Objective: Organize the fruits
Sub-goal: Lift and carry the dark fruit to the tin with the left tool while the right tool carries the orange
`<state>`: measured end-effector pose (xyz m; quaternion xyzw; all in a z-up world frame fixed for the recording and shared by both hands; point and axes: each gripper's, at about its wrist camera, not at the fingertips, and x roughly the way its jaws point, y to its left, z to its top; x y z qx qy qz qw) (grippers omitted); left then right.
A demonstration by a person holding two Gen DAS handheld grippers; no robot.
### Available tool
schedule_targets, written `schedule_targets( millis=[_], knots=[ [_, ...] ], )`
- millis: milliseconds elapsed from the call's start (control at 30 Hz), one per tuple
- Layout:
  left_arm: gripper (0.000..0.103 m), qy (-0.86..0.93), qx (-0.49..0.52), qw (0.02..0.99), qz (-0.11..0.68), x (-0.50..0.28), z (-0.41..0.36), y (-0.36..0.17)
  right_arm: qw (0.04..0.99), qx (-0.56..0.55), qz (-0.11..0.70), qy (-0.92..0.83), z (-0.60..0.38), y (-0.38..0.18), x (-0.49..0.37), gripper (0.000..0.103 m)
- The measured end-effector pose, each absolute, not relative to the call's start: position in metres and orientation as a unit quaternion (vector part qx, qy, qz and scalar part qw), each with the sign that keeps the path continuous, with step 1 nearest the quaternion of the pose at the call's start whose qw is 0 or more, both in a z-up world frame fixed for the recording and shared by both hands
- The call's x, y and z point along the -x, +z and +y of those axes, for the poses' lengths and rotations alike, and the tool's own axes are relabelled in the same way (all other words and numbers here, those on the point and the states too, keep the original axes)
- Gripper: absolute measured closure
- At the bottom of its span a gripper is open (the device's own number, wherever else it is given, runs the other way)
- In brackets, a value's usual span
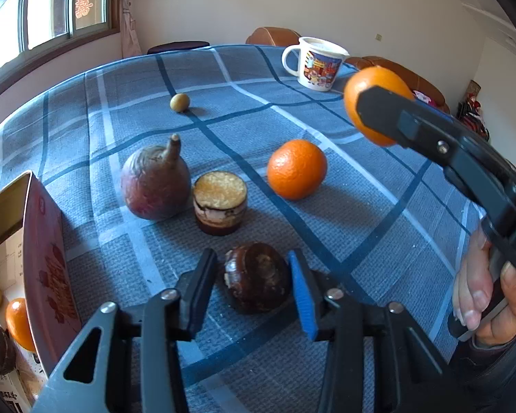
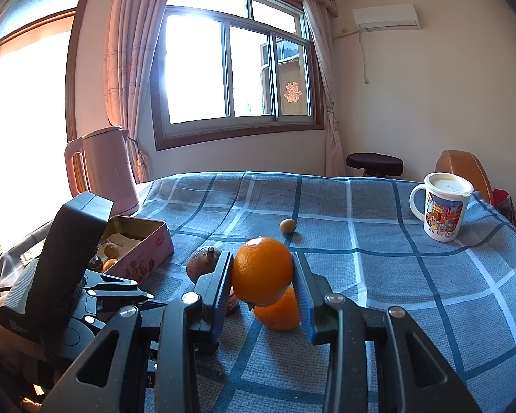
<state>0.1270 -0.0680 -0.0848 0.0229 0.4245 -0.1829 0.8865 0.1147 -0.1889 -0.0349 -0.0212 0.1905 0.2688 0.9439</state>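
Note:
My left gripper [image 1: 254, 275] is open, its fingers on either side of a dark brown round fruit [image 1: 256, 277] on the blue checked tablecloth [image 1: 361, 206]; I cannot tell if they touch it. My right gripper [image 2: 263, 275] is shut on an orange [image 2: 262, 275] and holds it above the table; it also shows in the left wrist view [image 1: 375, 103]. A second orange [image 1: 296, 168] [image 2: 278, 311], a reddish pear-shaped fruit [image 1: 154, 184] [image 2: 203, 265], a cut brown fruit [image 1: 219, 203] and a small yellow-green fruit [image 1: 179, 102] [image 2: 287, 225] lie on the cloth.
An open red tin box [image 1: 48, 268] [image 2: 141, 251] at the left holds an orange [image 1: 19, 323], a dark fruit and a small yellow fruit. A cartoon mug [image 1: 318, 63] [image 2: 443, 206] stands at the far right. A pink kettle [image 2: 103, 168] stands behind the box.

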Motion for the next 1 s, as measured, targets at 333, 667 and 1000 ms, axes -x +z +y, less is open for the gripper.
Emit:
schedule_targets(
  millis=[333, 667, 1000],
  knots=[
    [0.064, -0.170, -0.036, 0.916, 0.361, -0.106, -0.066, -0.066, 0.944, 0.020, 0.188, 0.269, -0.190, -0.036, -0.115, 0.067],
    [0.064, -0.145, -0.010, 0.943, 0.301, -0.092, -0.049, -0.051, 0.945, 0.021, 0.180, 0.272, -0.191, -0.034, -0.111, 0.067],
    [0.064, -0.121, 0.001, 0.958, 0.261, -0.083, -0.040, -0.043, 0.946, 0.026, 0.166, 0.276, -0.189, -0.032, -0.106, 0.067]
  ],
)
